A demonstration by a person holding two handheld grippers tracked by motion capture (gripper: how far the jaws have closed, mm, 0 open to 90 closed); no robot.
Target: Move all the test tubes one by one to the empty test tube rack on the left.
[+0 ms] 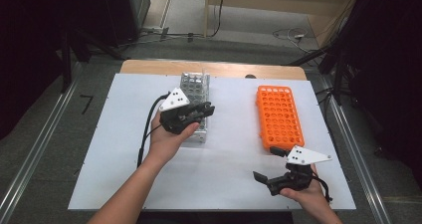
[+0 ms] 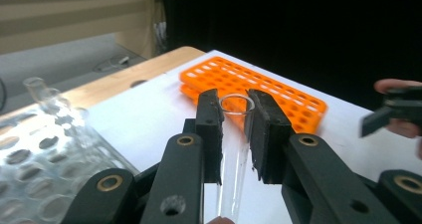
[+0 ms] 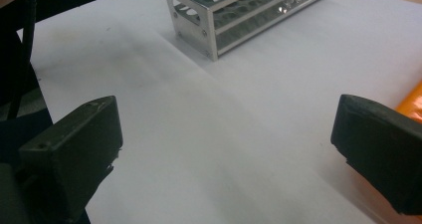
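The test tube (image 2: 234, 149) is clear glass, thin-walled, with a round open mouth and a slightly flared lip at the top. It looks empty; the white table surface and the orange rack show straight through it. It stands roughly upright, leaning a little, between the 2 black jaws of the left gripper (image 2: 235, 134), which pinch it on both sides just below the lip. Its lower end runs out of the bottom of the left gripper view.

In the high view the left gripper (image 1: 199, 112) hangs over the near end of the metal rack (image 1: 195, 84), held in the person's left hand (image 1: 166, 139). That rack is silvery, with rows of round holes in its tiers, and another clear tube (image 2: 42, 92) stands in it at the far end in the left gripper view.

To the right, well apart from the metal rack, lies the orange rack (image 1: 278, 115), a plastic grid of many small holes, none visibly filled.

The right gripper (image 1: 263, 165) sits near the table's (image 1: 224, 174) front edge, just below the orange rack, with its jaws spread wide and nothing between them.
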